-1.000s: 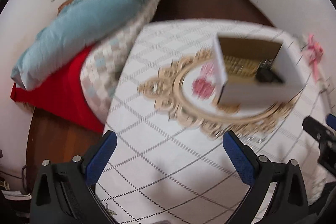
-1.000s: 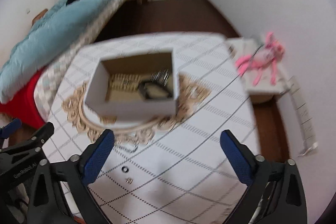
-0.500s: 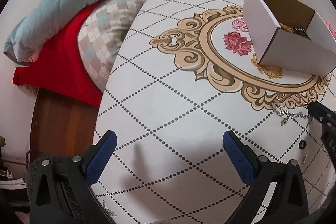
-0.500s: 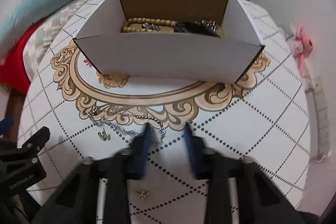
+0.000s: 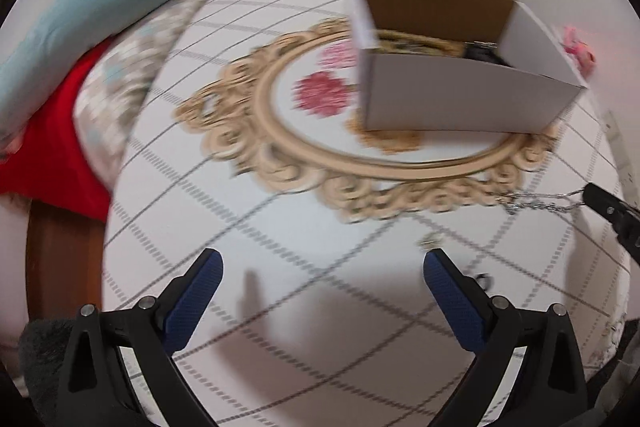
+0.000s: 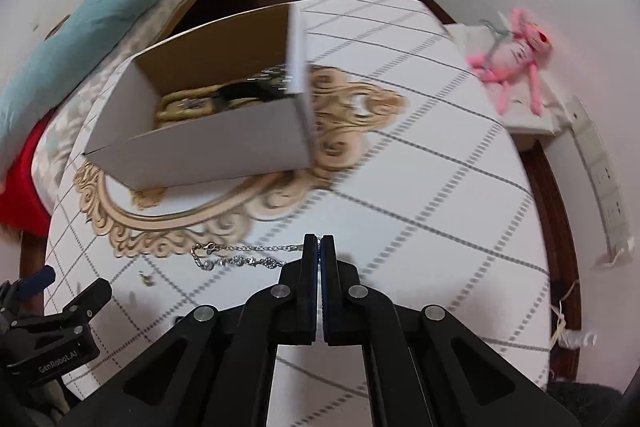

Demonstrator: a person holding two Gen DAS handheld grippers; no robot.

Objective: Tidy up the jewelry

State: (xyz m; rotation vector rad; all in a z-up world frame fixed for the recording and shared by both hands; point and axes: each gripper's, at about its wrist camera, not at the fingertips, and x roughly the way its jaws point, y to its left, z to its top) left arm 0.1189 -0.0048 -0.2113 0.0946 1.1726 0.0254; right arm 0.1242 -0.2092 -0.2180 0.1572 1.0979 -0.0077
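**Me:** Right gripper (image 6: 319,241) is clenched, jaws flat together, having just been closing. One end of the silver chain bracelet (image 6: 240,255) sits right at the tips; whether a link is actually pinched between the pads I cannot tell. The rest of it trails off to the left of the tips on the tablecloth (image 6: 440,187). Left gripper (image 5: 320,267) hangs released, nothing between its blue pads (image 5: 192,299).

**Partner:** Risk from here?

**Me:** My judgement: a thin chain caught by one end link slips out on the lift, or the trailing length swings and snags. If the pads closed beside the link, I lift nothing.

**Partner:** And the way to the box?

**Me:** The open cardboard box (image 6: 208,147) stands ahead and to the left of the right tips, with beads and dark pieces already inside. Its near wall is the obstacle; a dangling chain could drag over the rim and hook there. A small earring (image 6: 147,279) lies further left, near the left gripper, apart from the chain. The pink plush toy (image 6: 516,63) is far right, clear of the path.
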